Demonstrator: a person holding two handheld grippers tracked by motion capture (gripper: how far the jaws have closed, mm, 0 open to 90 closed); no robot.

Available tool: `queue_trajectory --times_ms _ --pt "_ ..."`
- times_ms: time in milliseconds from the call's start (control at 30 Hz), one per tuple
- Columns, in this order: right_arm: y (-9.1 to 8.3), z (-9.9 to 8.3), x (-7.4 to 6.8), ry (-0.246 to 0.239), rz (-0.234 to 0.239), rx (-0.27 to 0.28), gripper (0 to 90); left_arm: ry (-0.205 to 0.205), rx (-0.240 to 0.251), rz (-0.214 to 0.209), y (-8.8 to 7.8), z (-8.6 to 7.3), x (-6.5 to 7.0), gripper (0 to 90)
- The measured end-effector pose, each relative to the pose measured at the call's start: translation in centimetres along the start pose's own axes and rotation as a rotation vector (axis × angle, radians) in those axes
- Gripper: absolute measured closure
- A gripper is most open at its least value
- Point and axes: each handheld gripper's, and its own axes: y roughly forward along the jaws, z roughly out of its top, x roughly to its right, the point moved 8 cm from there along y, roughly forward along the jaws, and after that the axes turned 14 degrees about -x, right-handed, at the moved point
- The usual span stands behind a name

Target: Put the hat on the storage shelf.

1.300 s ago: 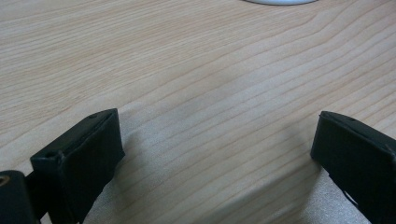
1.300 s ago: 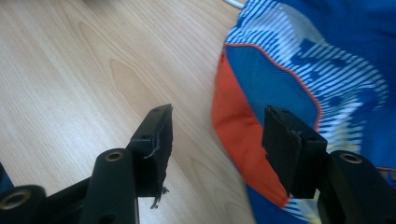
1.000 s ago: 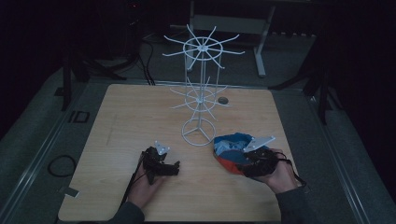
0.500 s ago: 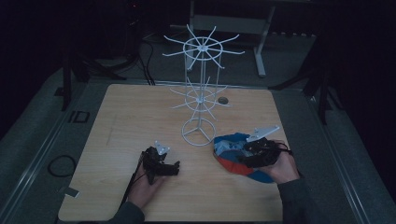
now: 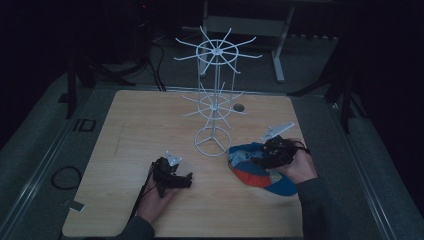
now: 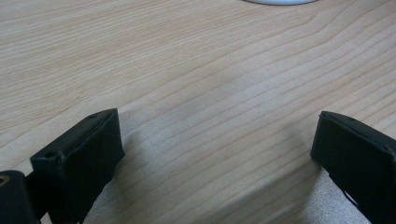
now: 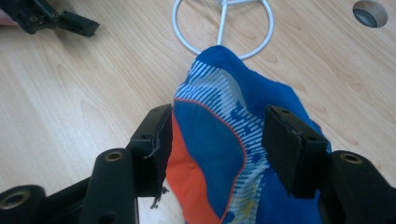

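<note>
I see the cap (image 5: 257,170), blue with orange panels and a striped band, lying on the desk (image 5: 140,125) at my right, just beside the ring base of the white wire rack (image 5: 212,107), which stands near the middle of the desk. In the right gripper view its front edge reaches the ring. My right gripper (image 7: 217,140) sits over the cap with the cloth between its jaws; they have just been opening, and they stand apart, a pad on either side of the blue and orange crown, with no squeeze that I can make out. My left gripper (image 6: 215,140) rests low on the bare wood, well apart from the cap, its jaws wide apart with nothing between them. A round hole (image 5: 239,107) in the desk lies behind the rack
</note>
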Motion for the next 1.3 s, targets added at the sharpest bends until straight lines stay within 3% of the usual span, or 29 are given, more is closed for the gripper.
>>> queue_trajectory --times_ms 533,933,1100,1300 --pt "1.9 2.0 2.4 -0.005 -0.012 -0.014 37.0 0.002 0.001 0.003 0.0 0.0 0.0 2.5" --pt "4.6 3.2 3.1 -0.037 -0.049 -0.086 25.3 0.004 0.0 0.003 0.0 0.0 0.0 2.6" --pt "5.6 3.6 3.7 -0.012 -0.056 -0.085 25.3 0.003 0.0 0.002 0.0 0.0 0.0 2.5" --pt "7.2 3.8 3.7 -0.032 -0.06 -0.16 24.2 0.002 -0.001 0.001 0.0 0.0 0.0 2.5"
